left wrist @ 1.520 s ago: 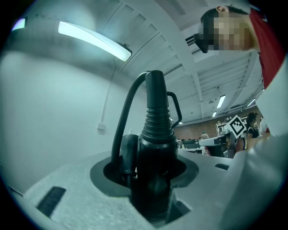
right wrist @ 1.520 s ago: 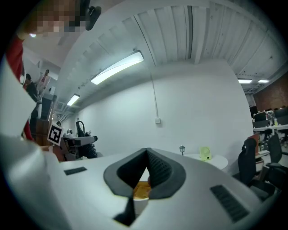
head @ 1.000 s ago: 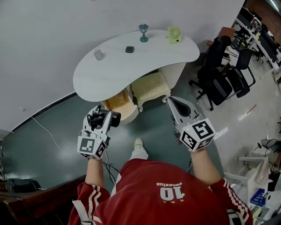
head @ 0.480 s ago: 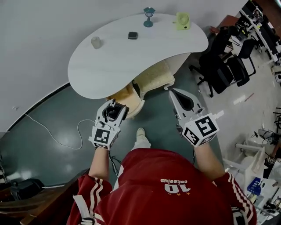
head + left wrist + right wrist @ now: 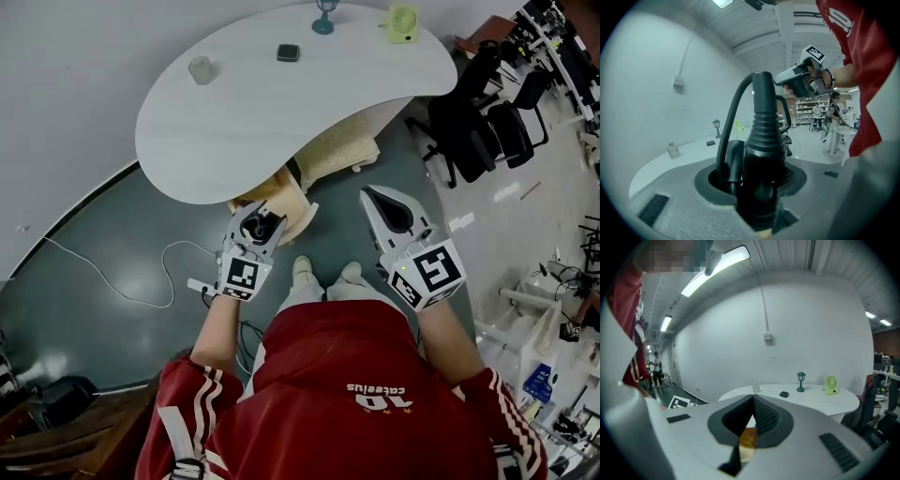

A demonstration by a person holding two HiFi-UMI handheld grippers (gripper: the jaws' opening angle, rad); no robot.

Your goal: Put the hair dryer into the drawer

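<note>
Floor (image 5: 103, 234) of grey-green colour fills the head view, with a white kidney-shaped table (image 5: 272, 112) standing against a pale wall. Person in a red jersey (image 5: 356, 394) stands before the table, one gripper in each hand. Black office chairs (image 5: 478, 131) stand at the right, well apart from the table. Under the tabletop sits a cream cabinet (image 5: 342, 150), and beside it a drawer (image 5: 298, 204) with a yellowish inside juts out past the table edge.

Left gripper (image 5: 263, 214) is clamped on the black hair dryer (image 5: 259, 231). In the left gripper view the hair dryer (image 5: 759, 183) stands upright between the jaws, and its ribbed cord sleeve (image 5: 764, 122) rises from it, the cord (image 5: 733, 112) looping back down at the left. In the head view the hair dryer is just at the near side of the drawer; whether it is over the opening cannot be told.

Right gripper (image 5: 368, 195) is near the cabinet with its jaws closed. In the right gripper view the tips (image 5: 753, 399) meet and hold nothing.

A thin white cable (image 5: 141, 286) trails over the floor at the left. On the table stand, well apart, a yellow-green fan (image 5: 403, 22), a teal lamp (image 5: 324, 17), a clear jar (image 5: 199, 68) and a small dark block (image 5: 288, 52).
</note>
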